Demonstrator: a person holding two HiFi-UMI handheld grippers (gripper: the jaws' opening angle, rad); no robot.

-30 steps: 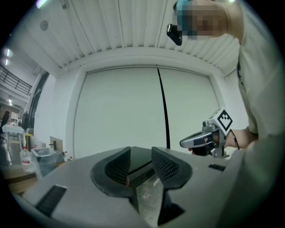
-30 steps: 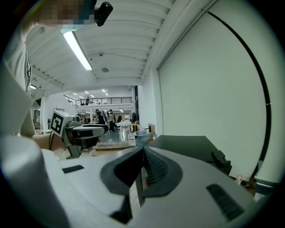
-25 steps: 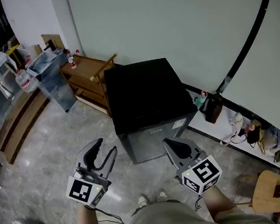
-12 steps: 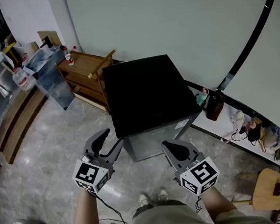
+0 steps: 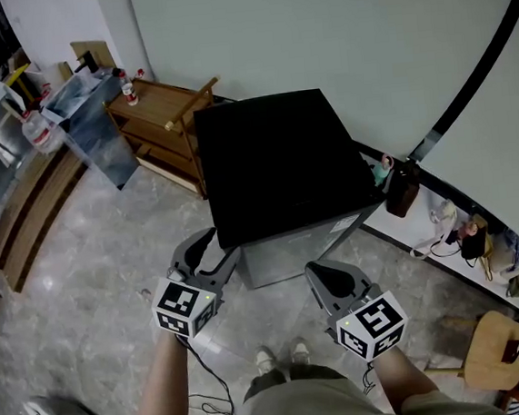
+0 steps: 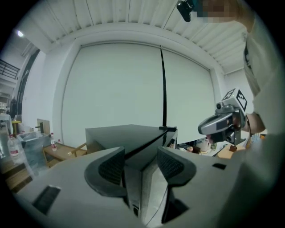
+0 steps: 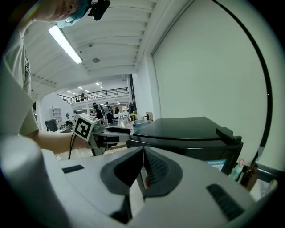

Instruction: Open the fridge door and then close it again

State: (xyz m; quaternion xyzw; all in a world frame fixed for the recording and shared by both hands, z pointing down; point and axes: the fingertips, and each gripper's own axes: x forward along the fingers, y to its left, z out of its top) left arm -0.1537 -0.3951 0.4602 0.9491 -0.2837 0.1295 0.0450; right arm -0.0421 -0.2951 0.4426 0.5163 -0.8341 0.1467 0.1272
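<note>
Black-topped fridge (image 5: 278, 164) edge lies inside just-opened left gripper (image 5: 218, 249).

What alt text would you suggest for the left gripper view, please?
The left tongs, just opened wider, stand apart and frame a fridge by its front corner without gripping it. Behind are a pale wall and, at right, the right tongs.

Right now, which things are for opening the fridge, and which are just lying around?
For the job: fridge; left gripper, fingers just been opening toward its front corner, gripping nothing; right gripper, fingers shut.
Just lying about: wooden shelf, water bottle, brown bottle, wooden stool.
</note>
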